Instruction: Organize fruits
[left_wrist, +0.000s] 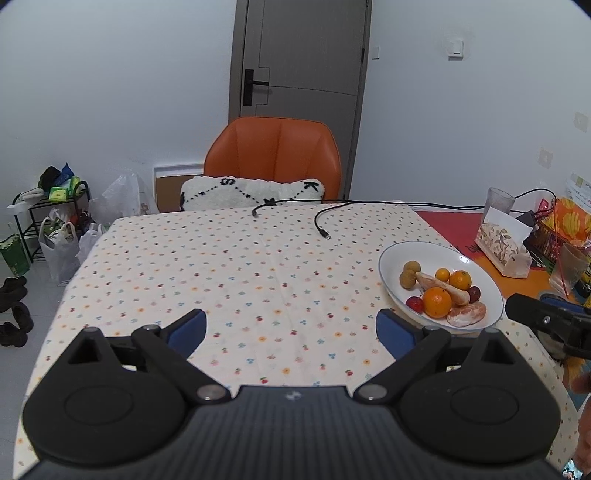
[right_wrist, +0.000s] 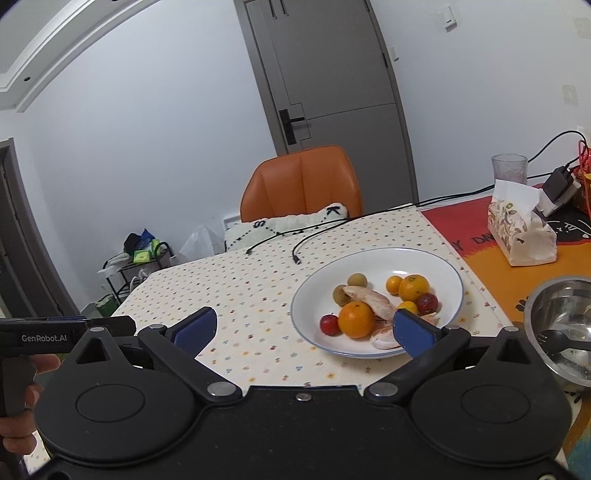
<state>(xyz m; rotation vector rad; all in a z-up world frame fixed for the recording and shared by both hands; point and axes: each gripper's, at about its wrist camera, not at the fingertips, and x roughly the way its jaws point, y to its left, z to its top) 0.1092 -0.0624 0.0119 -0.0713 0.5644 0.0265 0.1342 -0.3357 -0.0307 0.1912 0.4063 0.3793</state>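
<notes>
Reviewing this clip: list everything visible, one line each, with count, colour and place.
plate: one, white with blue rim, on floral tablecloth
oranges: two large, two small, in plate
red fruits: two, in plate
greenish-brown fruits: two, plate's far side
peeled segments: pale, plate centre and near edge
cables: two, black, far table edge
tissue box: one, patterned, right of plate
glass: one, clear, behind tissue box
steel bowl: one, far right
chair: one, orange, behind table
left claw: open, empty
right claw: open, empty
</notes>
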